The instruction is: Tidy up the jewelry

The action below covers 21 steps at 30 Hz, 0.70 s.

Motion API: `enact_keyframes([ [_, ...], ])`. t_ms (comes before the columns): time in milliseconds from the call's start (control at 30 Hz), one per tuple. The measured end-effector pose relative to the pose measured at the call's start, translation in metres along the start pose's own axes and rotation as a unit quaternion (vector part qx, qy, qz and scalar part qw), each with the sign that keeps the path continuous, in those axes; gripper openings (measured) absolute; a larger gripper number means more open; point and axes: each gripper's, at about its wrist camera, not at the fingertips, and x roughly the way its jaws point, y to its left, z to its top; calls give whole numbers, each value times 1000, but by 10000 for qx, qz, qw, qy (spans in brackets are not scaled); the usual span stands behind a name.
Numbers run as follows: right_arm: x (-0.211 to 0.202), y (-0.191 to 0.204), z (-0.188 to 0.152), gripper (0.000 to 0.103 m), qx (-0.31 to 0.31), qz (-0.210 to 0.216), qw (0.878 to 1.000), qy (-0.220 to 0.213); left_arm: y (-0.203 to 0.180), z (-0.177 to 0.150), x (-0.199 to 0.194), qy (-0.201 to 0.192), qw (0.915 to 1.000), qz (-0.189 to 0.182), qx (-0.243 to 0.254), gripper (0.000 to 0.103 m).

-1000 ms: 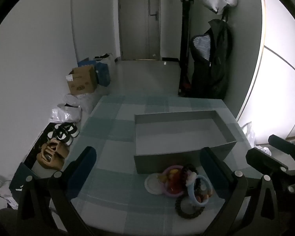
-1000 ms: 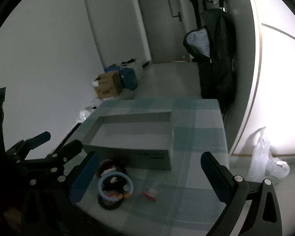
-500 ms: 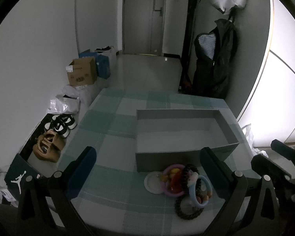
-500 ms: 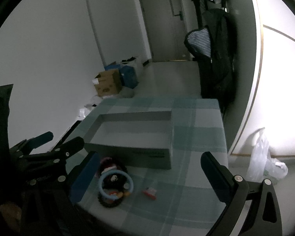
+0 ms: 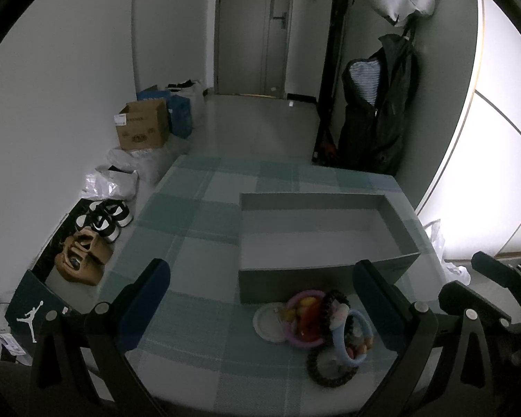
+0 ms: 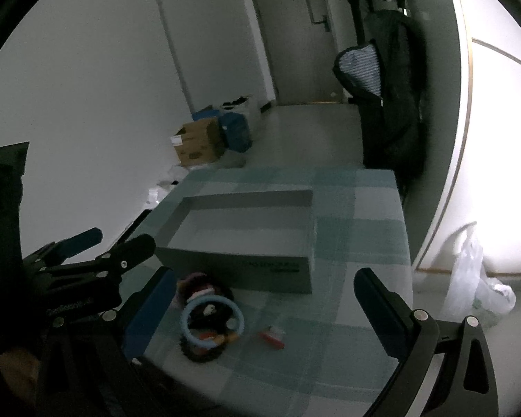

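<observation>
Jewelry pile [image 5: 324, 330] sits on the table [image 5: 205, 215], just in front of the grey box's near wall, toward the near right part of the tabletop in the left wrist view. Table is covered by a teal-and-white checked cloth. Grey box [image 5: 316, 229]: open top, rectangular, interior looks bare, nothing visible inside; it stands on the right half of the table. Same box [image 6: 239, 239] in the right wrist view, dark print on its front wall, unreadable.

Left gripper [image 5: 260, 302]: jaws spread wide, nothing between them, held above the near table edge with the pile close to its right finger. Right gripper [image 6: 264, 307]: jaws also wide apart, holding nothing, above the near edge; the pile lies near its left finger.

Pile contents, big to small: black beaded bracelet [image 5: 330, 368] at the near side; light blue ring [image 5: 350, 338] tilted on top, seen as a hoop [image 6: 212, 316] from the right; pink ring [image 5: 304, 318] with red and yellow bits inside; white round disc [image 5: 269, 323] touching the pile's left side. Small red-and-white piece [image 6: 272, 333] lies alone on the cloth, just right of the pile, apart from it.
</observation>
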Motion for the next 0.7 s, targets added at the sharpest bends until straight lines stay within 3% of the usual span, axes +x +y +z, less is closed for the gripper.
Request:
enact_keyframes([
  [700, -6, -5, 4, 103, 241, 121, 9996, -106, 2, -1, 4, 54, 10000, 75, -26, 102],
])
